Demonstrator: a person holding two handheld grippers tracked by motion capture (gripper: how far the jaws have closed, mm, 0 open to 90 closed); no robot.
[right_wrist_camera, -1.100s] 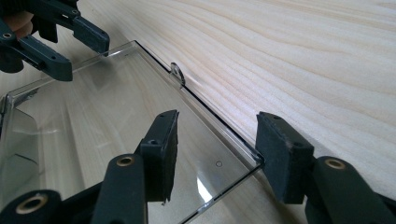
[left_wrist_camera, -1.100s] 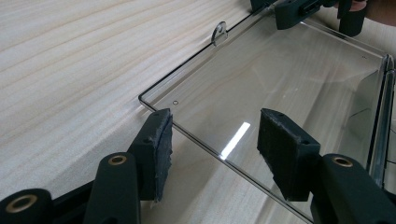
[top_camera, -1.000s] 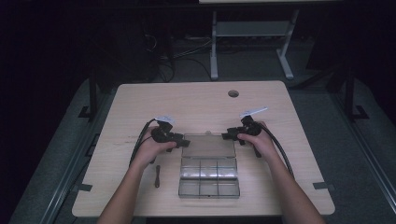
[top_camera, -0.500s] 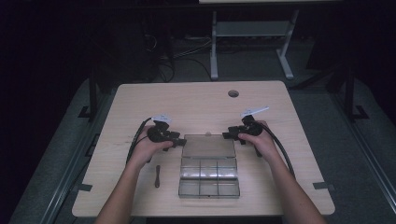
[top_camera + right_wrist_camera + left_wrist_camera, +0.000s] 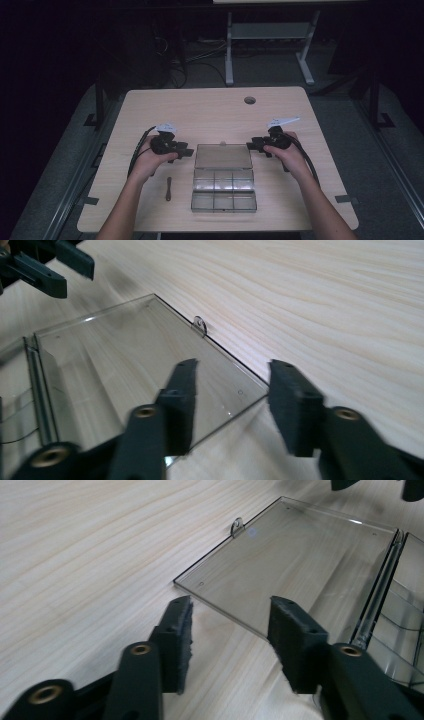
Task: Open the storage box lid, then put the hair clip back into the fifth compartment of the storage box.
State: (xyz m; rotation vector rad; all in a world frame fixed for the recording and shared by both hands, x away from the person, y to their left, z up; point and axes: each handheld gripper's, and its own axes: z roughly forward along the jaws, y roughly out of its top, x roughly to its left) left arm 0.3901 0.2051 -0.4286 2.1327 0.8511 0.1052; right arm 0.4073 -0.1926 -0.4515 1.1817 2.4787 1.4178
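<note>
the clear plastic compartment box (image 5: 223,194) sits near the front middle of the wooden table (image 5: 210,112), its hinged lid (image 5: 223,156) swung fully back and lying flat on the far side — laid open that way so the divided cells are free to reach from above. a small dark tool-like stick (image 5: 168,188), too small to name surely, lies just left of the box.

the left gripper (image 5: 181,151) hangs off the lid's left edge and the right gripper (image 5: 255,146) off its right edge, one at each side as if they are letting the lid go after laying it down.

in the left gripper view the jaws stand about half apart, having just been closing, with the lid's corner (image 5: 295,560) ahead of them and nothing pinched. the right gripper's jaws (image 5: 230,405) have likewise just been narrowing; the lid's corner (image 5: 150,355) seems to lie below and between them, the pads apparently clear of it.
</note>
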